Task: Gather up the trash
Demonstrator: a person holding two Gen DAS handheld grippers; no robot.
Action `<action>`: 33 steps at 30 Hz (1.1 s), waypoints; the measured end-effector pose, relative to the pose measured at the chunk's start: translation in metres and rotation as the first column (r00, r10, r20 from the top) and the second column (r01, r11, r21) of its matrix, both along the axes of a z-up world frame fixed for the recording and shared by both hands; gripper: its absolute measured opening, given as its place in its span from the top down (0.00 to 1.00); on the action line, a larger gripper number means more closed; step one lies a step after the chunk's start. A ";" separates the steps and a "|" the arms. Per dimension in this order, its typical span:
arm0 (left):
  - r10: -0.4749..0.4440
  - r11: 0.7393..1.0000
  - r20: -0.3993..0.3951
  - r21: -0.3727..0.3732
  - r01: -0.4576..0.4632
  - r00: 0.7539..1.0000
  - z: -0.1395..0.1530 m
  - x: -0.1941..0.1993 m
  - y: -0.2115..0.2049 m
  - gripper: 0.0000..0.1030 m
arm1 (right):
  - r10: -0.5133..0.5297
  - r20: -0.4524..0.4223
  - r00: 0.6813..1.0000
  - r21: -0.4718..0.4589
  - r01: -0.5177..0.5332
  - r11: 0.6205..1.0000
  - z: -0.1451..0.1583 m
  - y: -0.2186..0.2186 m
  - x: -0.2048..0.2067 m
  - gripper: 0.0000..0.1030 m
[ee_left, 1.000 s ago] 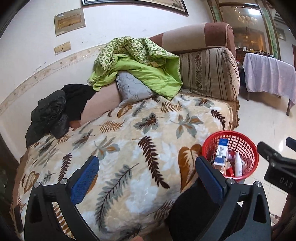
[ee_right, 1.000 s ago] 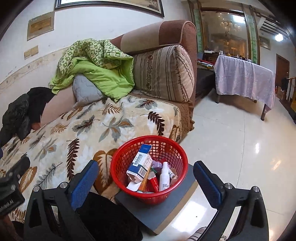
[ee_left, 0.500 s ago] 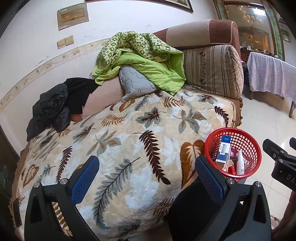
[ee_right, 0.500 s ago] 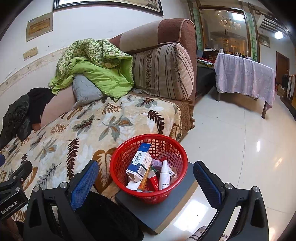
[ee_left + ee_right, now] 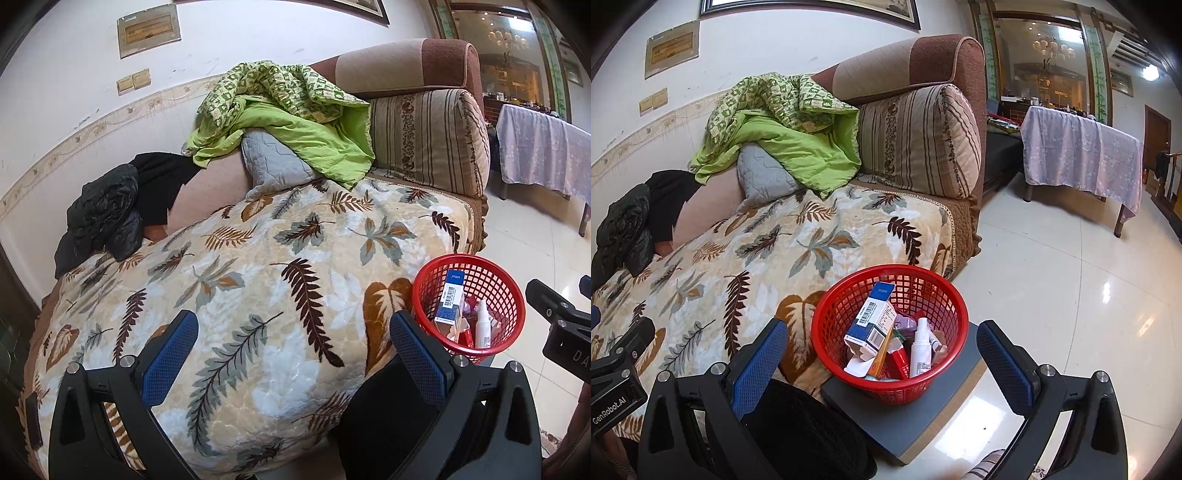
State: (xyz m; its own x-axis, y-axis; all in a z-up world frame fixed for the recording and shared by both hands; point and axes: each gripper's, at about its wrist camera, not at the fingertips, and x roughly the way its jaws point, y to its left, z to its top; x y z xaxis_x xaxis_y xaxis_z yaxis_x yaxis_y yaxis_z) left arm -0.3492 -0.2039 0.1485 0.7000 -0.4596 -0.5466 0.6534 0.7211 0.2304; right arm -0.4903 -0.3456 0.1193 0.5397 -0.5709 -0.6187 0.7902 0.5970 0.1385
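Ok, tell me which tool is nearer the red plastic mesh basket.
Right. The right tool frames the red plastic mesh basket between its open fingers, directly behind it. The left tool hangs over the leaf-print blanket, with the basket off to its right.

A grey board point(image 5: 916, 417) on the near floor point(image 5: 1071, 295) carries the red basket point(image 5: 827, 332); leaf-patterned blanket point(image 5: 258, 295) covers the sofa at left

Left gripper point(image 5: 293, 356) and right gripper point(image 5: 882, 356) both gape wide, seemingly empty.
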 end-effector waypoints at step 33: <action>0.005 1.000 0.007 -0.004 -0.005 1.000 -0.001 0.002 0.005 0.00 | 0.022 -0.016 1.000 -0.007 -0.023 1.000 -0.004 0.002 0.006 0.00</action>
